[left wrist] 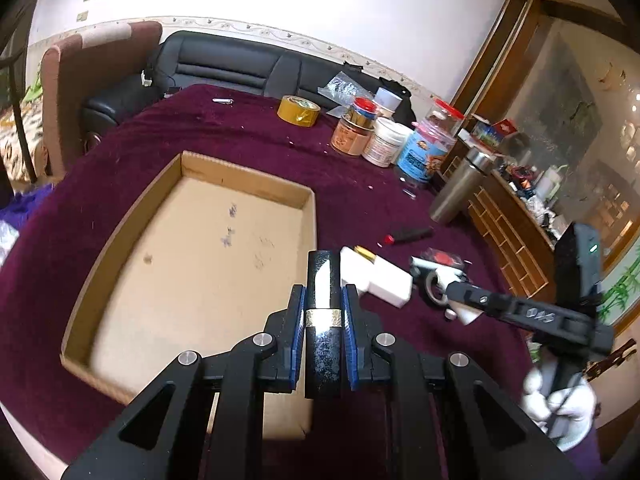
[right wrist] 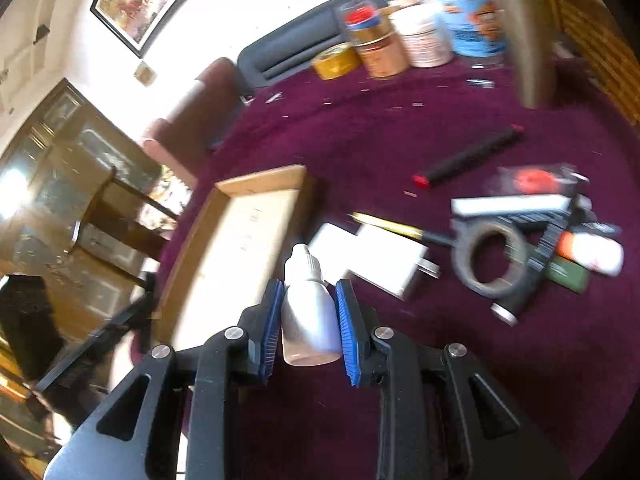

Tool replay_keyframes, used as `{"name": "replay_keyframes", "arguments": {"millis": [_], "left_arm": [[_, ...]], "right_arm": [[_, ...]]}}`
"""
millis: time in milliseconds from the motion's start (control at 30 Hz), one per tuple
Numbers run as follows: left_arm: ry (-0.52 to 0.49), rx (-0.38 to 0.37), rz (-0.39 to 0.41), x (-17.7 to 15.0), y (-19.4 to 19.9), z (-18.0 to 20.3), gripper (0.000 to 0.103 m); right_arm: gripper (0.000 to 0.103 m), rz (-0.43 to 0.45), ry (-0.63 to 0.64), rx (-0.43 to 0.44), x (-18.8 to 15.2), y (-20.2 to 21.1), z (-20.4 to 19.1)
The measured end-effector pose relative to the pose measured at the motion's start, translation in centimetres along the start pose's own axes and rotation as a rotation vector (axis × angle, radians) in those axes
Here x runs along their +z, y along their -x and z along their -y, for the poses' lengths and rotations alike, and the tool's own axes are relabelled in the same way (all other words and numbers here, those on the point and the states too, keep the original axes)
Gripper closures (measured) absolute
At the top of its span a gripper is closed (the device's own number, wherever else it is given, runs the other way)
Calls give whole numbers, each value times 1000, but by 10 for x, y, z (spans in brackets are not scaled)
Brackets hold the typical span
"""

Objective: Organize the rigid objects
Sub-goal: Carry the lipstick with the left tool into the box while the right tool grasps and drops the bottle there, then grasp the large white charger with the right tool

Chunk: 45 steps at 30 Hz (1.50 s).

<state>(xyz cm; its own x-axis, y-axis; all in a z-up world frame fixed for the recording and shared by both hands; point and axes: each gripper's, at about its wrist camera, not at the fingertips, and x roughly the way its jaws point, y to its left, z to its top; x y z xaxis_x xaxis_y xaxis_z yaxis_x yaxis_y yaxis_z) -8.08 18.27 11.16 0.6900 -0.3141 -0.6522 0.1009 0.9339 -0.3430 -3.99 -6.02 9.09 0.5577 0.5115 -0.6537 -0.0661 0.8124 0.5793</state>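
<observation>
The left gripper [left wrist: 323, 320] has its jaws clamped on a glossy black tube with a gold band [left wrist: 323, 308], gripped on both flanks about the band; it looks stiff, smooth and light, so it could slide lengthwise if the squeeze slackens. It hangs over the near right corner of the empty cardboard tray [left wrist: 120, 240] on the worktop [left wrist: 240, 136]. The right gripper [right wrist: 309, 320] has its jaws closed on a small white dropper bottle [right wrist: 308, 312], held across its round body, nozzle pointing away; being thin plastic, it probably gives slightly and weighs little. It is above the cloth just right of the tray. Beyond lie a white charger block [right wrist: 384, 260], a black marker with red ends [right wrist: 468, 156] and a metal ring clamp [right wrist: 492, 256]; jars [left wrist: 384, 140] and a tape roll [left wrist: 298, 110] crowd the far edge.
</observation>
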Motion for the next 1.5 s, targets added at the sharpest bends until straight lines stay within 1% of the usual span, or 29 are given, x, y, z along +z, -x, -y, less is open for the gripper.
{"name": "replay_keyframes", "arguments": {"millis": [67,133,233,300,433,533,667,700,733,833,967,1033,1100,1200,1233,1267,1300,1333,1367,1433,1500], "left_arm": [[-26,38,-9,15,-16,-3,89],[-15,42,-41,29,-38,-11,89],[57,39,-95,46,-73,-30,89],[84,50,-111,52,-92,-40,89],[153,35,-147,60,-126,-62,89],[182,31,-169,62,-146,-71,89],[186,27,-171,66,-159,-73,89],[188,25,-167,65,-160,-74,89],[190,22,-165,65,-162,-75,86],[210,4,-163,65,-163,-79,78],[200,8,-145,66,-156,-77,76],[203,2,-132,66,-146,-75,75],[206,-5,-119,63,-132,-72,73],[200,-16,-105,55,-107,-64,71],[194,-33,-98,51,-96,-59,68],[188,-47,-86,44,-83,-53,62],[183,-54,-76,39,-74,-48,58],[174,-66,-62,32,-62,-41,53],[165,-76,-52,24,-52,-34,51],[139,-90,-37,6,-35,-17,50],[111,-97,-39,-8,-28,-3,50]], "right_arm": [[78,-16,-10,20,13,-22,-14],[78,-41,-43,47,24,-45,-23],[78,-65,-79,55,39,-76,-32],[78,-83,-89,46,46,-98,-35],[78,-120,-103,24,52,-131,-37],[78,-129,-99,2,53,-141,-36],[77,-132,-97,-27,57,-147,-32],[77,-131,-94,-28,58,-148,-32],[77,-130,-89,-30,58,-148,-32],[77,-115,-78,-39,59,-144,-33],[77,-84,-59,-40,60,-127,-32],[77,-51,-53,-30,59,-106,-25],[77,-19,-44,-42,57,-87,-16],[70,33,-28,-91,51,-53,6],[67,48,-22,-119,48,-44,15],[64,57,-17,-145,44,-36,23],[64,56,-11,-169,39,-29,33],[64,52,-12,-178,36,-26,39],[64,44,-22,-187,31,-23,48],[64,30,-48,-180,25,-22,61],[64,16,-54,-166,20,-26,66]]}}
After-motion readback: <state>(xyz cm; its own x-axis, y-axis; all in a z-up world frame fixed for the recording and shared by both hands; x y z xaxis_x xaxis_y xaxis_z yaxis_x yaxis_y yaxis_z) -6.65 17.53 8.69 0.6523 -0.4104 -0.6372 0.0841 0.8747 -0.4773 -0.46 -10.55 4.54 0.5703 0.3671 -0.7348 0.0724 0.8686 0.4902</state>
